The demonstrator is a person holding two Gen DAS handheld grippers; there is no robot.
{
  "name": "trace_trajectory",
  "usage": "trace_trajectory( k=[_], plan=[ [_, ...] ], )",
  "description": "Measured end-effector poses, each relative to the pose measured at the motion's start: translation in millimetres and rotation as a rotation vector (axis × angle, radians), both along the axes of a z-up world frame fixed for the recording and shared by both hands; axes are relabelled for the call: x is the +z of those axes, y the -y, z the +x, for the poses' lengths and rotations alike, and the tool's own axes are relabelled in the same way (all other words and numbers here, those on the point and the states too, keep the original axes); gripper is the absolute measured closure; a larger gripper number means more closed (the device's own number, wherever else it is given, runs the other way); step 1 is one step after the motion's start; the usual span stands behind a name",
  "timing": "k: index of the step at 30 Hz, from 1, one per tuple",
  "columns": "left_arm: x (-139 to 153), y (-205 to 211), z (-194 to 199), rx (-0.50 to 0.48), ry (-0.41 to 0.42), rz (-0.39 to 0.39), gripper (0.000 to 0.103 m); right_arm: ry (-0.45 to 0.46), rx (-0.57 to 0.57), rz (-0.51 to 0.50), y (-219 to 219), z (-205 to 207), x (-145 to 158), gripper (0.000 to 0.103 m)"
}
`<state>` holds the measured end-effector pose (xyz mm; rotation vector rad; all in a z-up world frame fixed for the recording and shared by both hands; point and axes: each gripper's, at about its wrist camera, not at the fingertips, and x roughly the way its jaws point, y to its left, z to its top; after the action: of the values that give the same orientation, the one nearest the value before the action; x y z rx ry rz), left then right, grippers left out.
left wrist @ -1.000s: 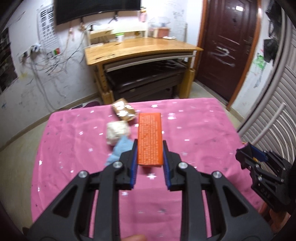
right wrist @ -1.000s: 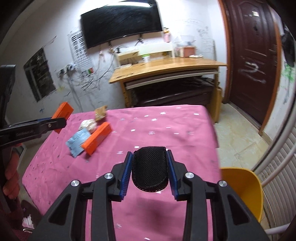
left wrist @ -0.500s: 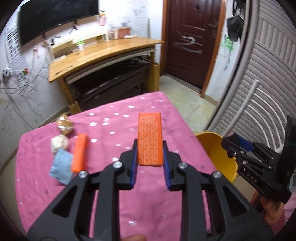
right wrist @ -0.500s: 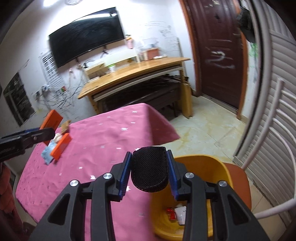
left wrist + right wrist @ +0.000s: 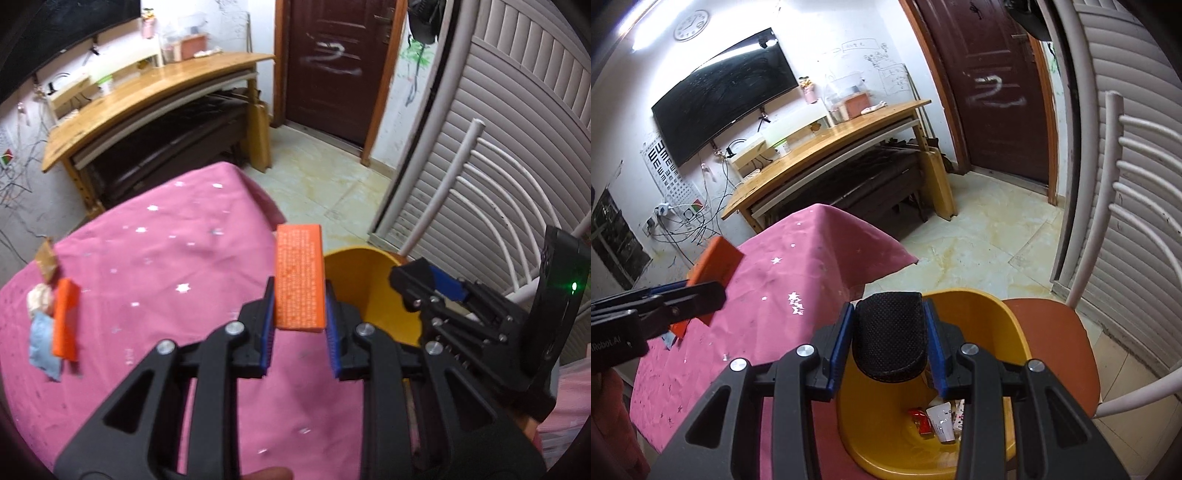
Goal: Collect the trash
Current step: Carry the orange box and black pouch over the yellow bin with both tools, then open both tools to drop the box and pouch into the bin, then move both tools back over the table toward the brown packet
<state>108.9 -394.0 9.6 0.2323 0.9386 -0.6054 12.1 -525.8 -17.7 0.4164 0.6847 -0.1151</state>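
Note:
My left gripper (image 5: 300,325) is shut on an orange box (image 5: 300,273) and holds it over the table's right edge, beside the yellow bin (image 5: 354,280). My right gripper (image 5: 889,339) is shut on a black mesh pad (image 5: 889,339) and holds it above the yellow bin (image 5: 993,314), which has several wrappers (image 5: 938,421) inside. On the pink tablecloth (image 5: 166,266) at the left lie a second orange box (image 5: 65,321), a blue wrapper (image 5: 41,339), a white crumpled ball (image 5: 40,299) and a brown wrapper (image 5: 47,258).
The bin stands on a red chair seat (image 5: 1056,339) with a white metal back (image 5: 1115,206), right of the table. A wooden desk (image 5: 147,96) and a dark door (image 5: 332,66) are beyond. Slatted shutters (image 5: 498,147) close the right side.
Both grippers have swung right from over the table toward the yellow bin, each keeping its load. The right gripper has come over the bin's opening.

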Motion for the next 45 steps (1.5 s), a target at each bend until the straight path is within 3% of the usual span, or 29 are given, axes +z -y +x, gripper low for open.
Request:
trace_trajectory(
  k=[13,15,18,20,31,45],
  plan=[
    [-27.6,45.3,3.0,-0.049,-0.039,0.026,0.080,-0.007,-0.066,0.050,22.9,-3.6,-13.9,0.065],
    [-29.1,45.7,3.6,-0.052,-0.058,0.011,0.051,-0.008,-0.076,0.050,23.0,-3.6,-14.6,0.063],
    [-27.9,43.4,3.6,-0.042,-0.046,0.007,0.043,-0.007,-0.093,0.051,24.1,-4.5,-15.0,0.056],
    [-27.5,39.2,5.1,-0.031,-0.055,0.004,0.043,-0.007,-0.097,0.050,23.9,-4.8,-15.1,0.052],
    [-14.0,14.2,14.4,0.023,-0.052,-0.029,0.043,-0.001,-0.078,0.029,13.8,-2.3,-9.6,0.050],
    [14.4,-79.1,47.6,0.170,0.071,-0.007,0.043,0.006,0.080,-0.021,-59.5,34.3,6.7,0.045]
  ],
)
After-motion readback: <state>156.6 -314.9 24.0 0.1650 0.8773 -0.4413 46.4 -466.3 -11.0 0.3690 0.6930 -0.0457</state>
